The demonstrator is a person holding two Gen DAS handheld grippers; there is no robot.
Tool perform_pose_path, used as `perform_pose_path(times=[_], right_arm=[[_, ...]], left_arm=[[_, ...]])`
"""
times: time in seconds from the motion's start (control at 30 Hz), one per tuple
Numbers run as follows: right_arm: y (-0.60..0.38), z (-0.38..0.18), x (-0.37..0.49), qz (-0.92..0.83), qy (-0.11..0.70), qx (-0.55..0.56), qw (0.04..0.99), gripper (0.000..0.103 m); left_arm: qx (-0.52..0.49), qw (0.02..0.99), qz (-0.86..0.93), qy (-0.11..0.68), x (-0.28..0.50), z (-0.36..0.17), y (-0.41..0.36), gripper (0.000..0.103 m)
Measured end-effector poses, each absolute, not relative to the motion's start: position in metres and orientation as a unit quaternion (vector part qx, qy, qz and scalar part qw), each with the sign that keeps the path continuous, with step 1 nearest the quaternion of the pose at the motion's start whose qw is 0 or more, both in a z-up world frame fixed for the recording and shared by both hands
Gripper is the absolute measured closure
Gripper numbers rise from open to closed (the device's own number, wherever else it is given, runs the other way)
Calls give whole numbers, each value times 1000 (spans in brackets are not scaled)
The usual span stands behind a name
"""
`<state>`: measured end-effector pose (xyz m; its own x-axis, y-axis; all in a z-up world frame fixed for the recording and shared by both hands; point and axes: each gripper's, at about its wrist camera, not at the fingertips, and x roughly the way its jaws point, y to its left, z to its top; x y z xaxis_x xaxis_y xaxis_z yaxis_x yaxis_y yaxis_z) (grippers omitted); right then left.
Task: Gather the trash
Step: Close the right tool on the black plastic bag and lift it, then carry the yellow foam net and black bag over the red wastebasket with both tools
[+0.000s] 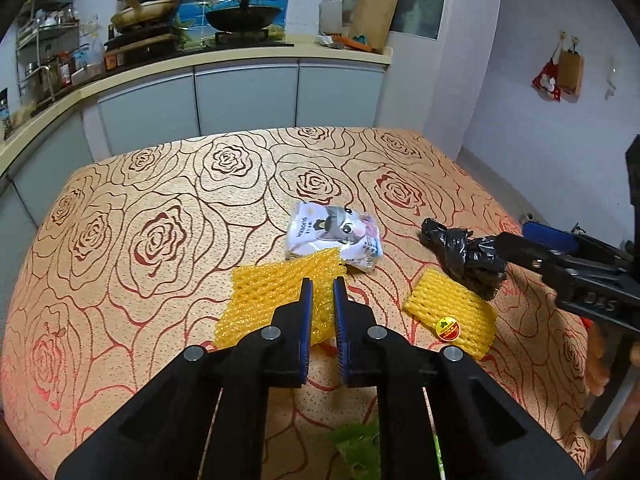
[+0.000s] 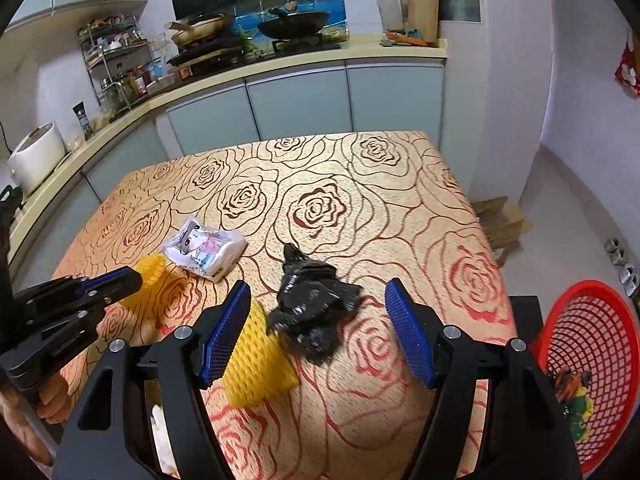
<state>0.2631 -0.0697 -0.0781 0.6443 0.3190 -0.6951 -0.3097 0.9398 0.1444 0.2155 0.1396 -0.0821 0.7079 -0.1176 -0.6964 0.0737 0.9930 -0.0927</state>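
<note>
Clamped tight in left gripper (image 1: pixel 322 284): yellow foam net (image 1: pixel 272 300). Black bag (image 2: pixel 312 312) just ahead of right gripper (image 2: pixel 318 292) (gaping, empty). Bare tablecloth (image 2: pixel 340 184) beyond.

The white snack bag (image 1: pixel 334 236) near the middle of the table has letters down its side that look like "SUOTMN", and the round sticker (image 1: pixel 447 328) on a yellow foam net (image 1: pixel 450 312) is too small to read.
</note>
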Motion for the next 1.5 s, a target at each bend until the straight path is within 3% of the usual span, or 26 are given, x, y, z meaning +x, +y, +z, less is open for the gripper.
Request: perform_pose_path(times=[0.27, 0.5, 0.83, 1.5], right_arm=[[-57, -89, 281, 177, 399, -4, 900, 45], [-48, -103, 289, 179, 416, -21, 891, 64], [-51, -104, 284, 180, 410, -22, 894, 81], [-79, -25, 235, 193, 322, 5, 927, 83]], left_arm=[[-36, 926, -38, 375, 208, -76, 149, 93], [-38, 929, -19, 368, 196, -71, 156, 93], [-48, 927, -6, 372, 186, -68, 163, 93], [-38, 946, 12, 321, 162, -17, 156, 93]])
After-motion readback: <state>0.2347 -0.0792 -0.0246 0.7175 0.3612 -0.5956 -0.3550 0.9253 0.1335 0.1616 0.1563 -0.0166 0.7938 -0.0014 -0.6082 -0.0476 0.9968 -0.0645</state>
